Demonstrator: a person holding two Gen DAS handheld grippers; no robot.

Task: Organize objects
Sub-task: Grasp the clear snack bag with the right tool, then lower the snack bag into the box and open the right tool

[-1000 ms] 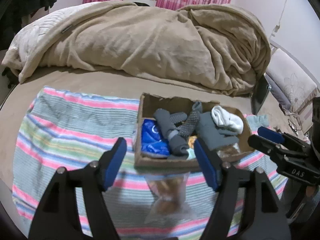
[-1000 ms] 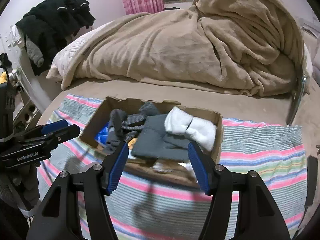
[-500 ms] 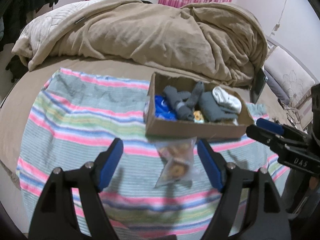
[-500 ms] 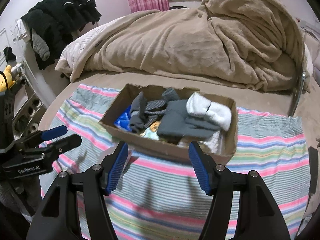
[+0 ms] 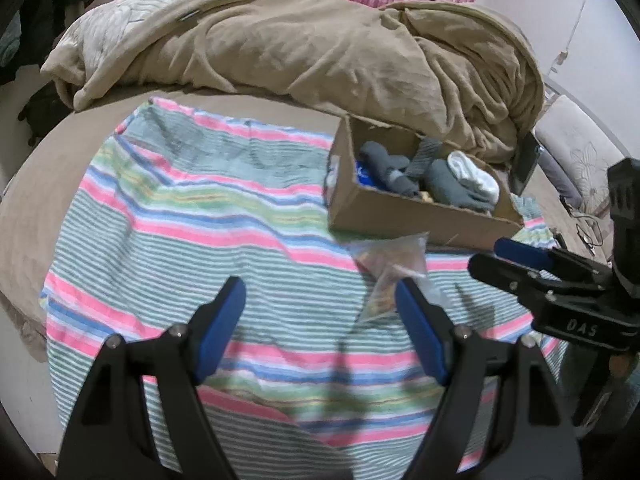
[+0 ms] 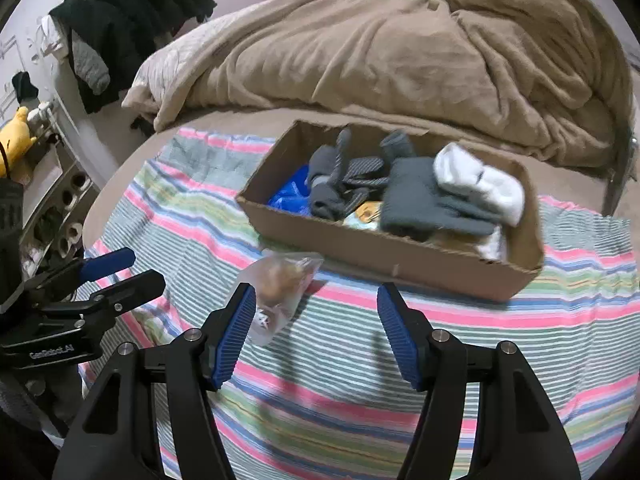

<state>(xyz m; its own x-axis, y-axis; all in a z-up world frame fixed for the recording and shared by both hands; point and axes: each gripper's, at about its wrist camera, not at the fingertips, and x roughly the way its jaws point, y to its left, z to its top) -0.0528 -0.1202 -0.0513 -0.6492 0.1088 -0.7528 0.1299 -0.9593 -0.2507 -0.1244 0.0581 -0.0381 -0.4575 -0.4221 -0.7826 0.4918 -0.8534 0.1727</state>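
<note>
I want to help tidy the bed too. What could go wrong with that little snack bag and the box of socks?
The clear snack bag is thin and crinkly, so the open right gripper might pinch the striped cloth along with it, or crush the snacks. The cardboard box is already heaped with socks, so one more thing dropped on top might slide out.

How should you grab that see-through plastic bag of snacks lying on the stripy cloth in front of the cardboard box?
Probably pinch the clear plastic snack bag at its flat, crinkled upper end nearest the brown cardboard box, coming down from above. It lies flat on the striped cloth, so a sideways pinch has nothing to catch, and its lumpy middle may be crushed.
</note>
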